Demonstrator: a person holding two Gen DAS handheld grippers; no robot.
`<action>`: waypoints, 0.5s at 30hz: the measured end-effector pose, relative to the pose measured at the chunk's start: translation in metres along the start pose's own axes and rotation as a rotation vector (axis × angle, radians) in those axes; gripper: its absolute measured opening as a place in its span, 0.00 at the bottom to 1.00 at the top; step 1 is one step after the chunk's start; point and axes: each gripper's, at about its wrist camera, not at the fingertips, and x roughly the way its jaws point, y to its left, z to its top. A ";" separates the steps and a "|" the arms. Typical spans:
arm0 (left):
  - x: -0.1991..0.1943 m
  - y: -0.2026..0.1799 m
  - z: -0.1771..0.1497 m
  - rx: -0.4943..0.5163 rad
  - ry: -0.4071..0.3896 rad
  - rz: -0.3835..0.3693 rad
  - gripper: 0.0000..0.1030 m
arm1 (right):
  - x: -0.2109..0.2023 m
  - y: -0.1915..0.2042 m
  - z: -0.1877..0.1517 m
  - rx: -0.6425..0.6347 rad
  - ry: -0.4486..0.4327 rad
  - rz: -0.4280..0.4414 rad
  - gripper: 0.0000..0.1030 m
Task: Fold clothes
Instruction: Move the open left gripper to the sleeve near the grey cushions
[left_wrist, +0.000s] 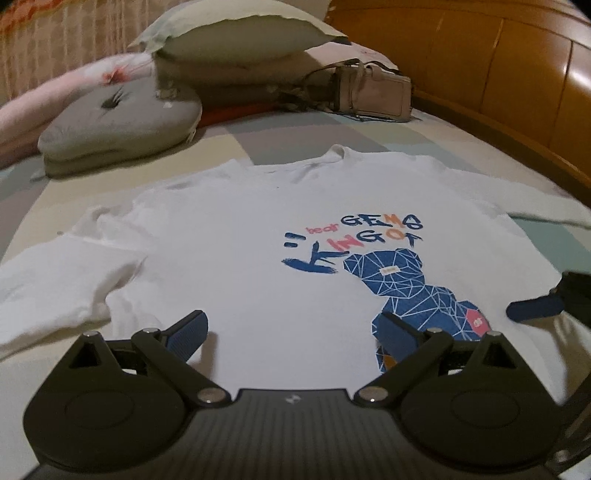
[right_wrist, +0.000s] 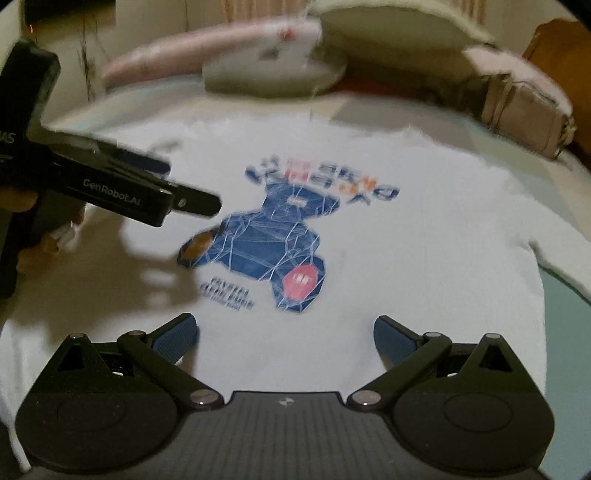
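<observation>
- White cotton is lying spread out, print side up: the T-shirt (left_wrist: 280, 236) is resting flat on the bed (left_wrist: 461, 147), its collar pointing toward the headboard (left_wrist: 517, 74) and its hem toward the person.
- No fold is showing in either view. The body is lying open, and the sleeve (left_wrist: 55, 280) on the left side is stretching outward with some wrinkling near the armpit, so the task is looking to be at its very start.
- The left gripper (left_wrist: 291, 332) is hovering over the lower part of the shirt with its blue pads (left_wrist: 184, 334) standing wide apart and nothing between them.
- The right gripper (right_wrist: 286, 334) is likewise hanging over the hem area with its jaws spread and empty; its view is smeared with blur, so fine detail is not reading clearly.
- Judging from this, everything is remaining to be done: gripping an edge or sleeve, bringing both sides in, then doubling the length.
- A grey cushion (left_wrist: 122, 125), a pillow (left_wrist: 240, 37) and a beige handbag (left_wrist: 373, 94) are sitting near the headboard, well apart from the collar, so they are not crowding the working area.
</observation>
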 end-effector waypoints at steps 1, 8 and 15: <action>-0.001 0.002 0.001 -0.012 0.001 -0.011 0.95 | 0.001 0.004 0.004 -0.011 0.018 -0.015 1.00; -0.026 0.040 0.015 -0.093 -0.059 0.070 0.95 | -0.003 -0.009 0.008 0.037 0.067 -0.017 1.00; -0.011 0.130 0.036 -0.173 0.004 0.361 0.95 | -0.009 -0.017 0.008 0.072 0.101 -0.052 1.00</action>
